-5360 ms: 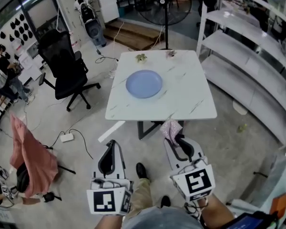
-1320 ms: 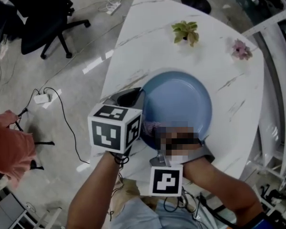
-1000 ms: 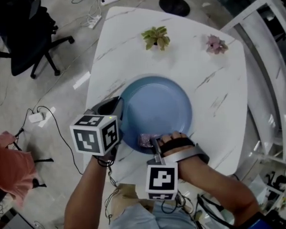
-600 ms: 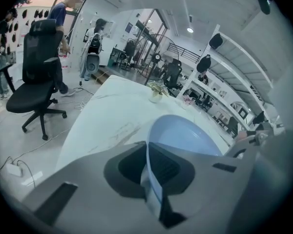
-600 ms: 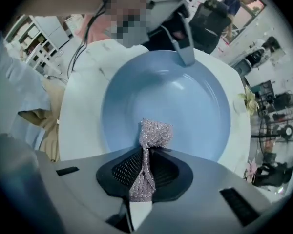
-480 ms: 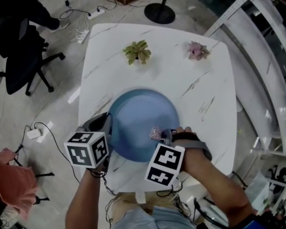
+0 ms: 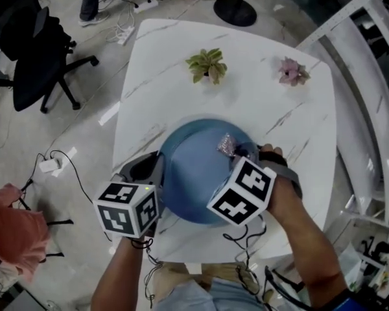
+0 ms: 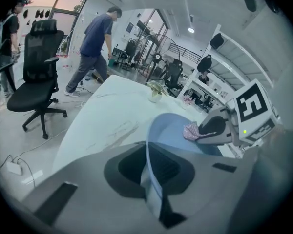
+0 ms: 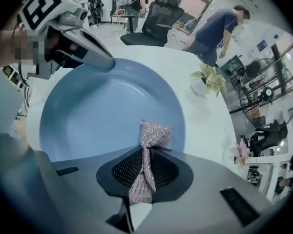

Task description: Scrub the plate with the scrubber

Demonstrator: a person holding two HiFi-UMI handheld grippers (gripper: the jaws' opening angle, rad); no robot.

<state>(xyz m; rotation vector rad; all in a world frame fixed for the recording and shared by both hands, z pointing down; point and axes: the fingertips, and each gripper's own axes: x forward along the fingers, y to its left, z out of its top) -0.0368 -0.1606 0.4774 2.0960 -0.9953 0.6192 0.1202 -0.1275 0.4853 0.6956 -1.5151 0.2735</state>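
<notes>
- Plate (image 7: 191, 180) lies near the table's (image 7: 279, 109) 6 o'clock edge. Bare tabletop lies beyond it, up to a green plant (image 7: 207, 65) and a pink plant (image 7: 292, 72).
- Left gripper (image 7: 159, 168): jaws almost together, clamped on the plate's 9 o'clock rim.
- Right gripper (image 7: 238, 153): pointing steeply down, jaws pinching the scrubber (image 7: 225, 144) against the plate at 2 o'clock.

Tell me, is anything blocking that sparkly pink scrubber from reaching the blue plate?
Nothing visible does. The right gripper pinches the scrubber, whose tip appears to touch the inside of the blue plate. The left gripper clamps the plate's rim on the opposite side, clear of the scrubber.
</notes>
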